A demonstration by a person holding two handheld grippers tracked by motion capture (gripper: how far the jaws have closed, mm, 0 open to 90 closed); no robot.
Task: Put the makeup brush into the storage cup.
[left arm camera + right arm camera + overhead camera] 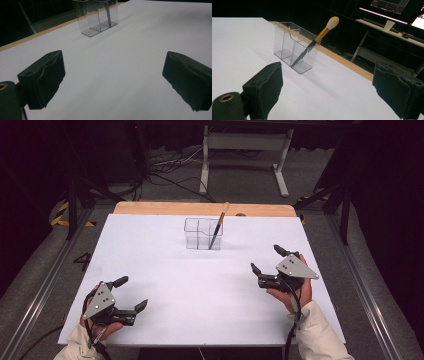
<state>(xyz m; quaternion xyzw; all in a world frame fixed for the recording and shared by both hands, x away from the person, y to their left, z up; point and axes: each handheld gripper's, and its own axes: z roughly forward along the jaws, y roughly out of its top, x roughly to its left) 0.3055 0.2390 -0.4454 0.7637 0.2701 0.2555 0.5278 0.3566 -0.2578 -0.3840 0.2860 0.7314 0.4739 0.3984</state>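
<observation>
- Brush (317, 41) already stands tilted in the clear holder (287, 42), well ahead of both tools.
- Left gripper (131, 295) and right gripper (265, 260): jaws wide apart, holding nothing.
- Placement looks done; nothing visibly left.

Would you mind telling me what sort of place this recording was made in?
Probably a lab or recording studio, not a home: the white-topped table stands among dark curtains, loose cables run over the grey floor, and a desk with lit monitors sits behind. A clear organizer holds one makeup brush.
</observation>
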